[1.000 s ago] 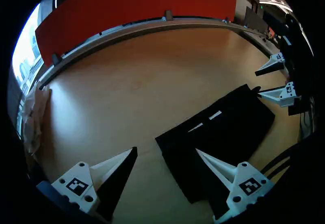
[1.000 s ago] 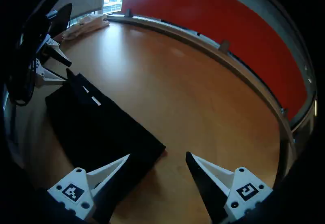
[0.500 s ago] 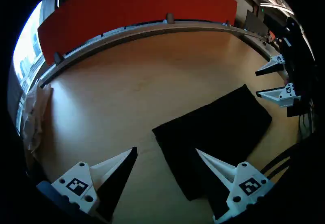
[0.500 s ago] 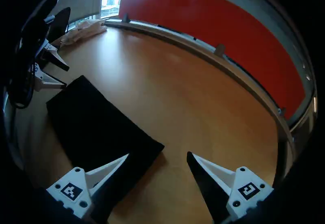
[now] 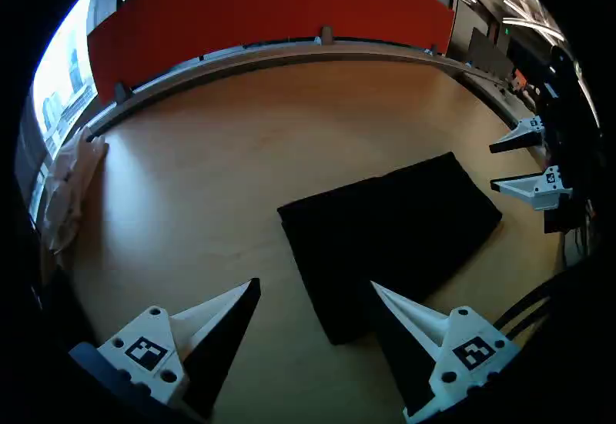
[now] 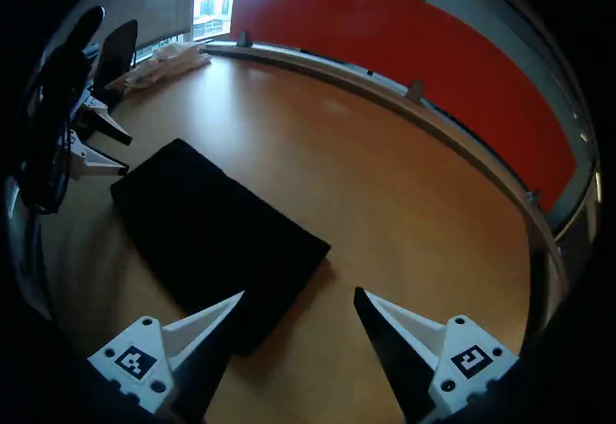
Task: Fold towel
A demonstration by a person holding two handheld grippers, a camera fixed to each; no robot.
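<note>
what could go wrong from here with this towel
The black towel lies folded on the table, with the left gripper and right gripper both open, gripping nothing. Pinching just the top layer could undo the fold. On smooth wood it may slide when nudged.
</note>
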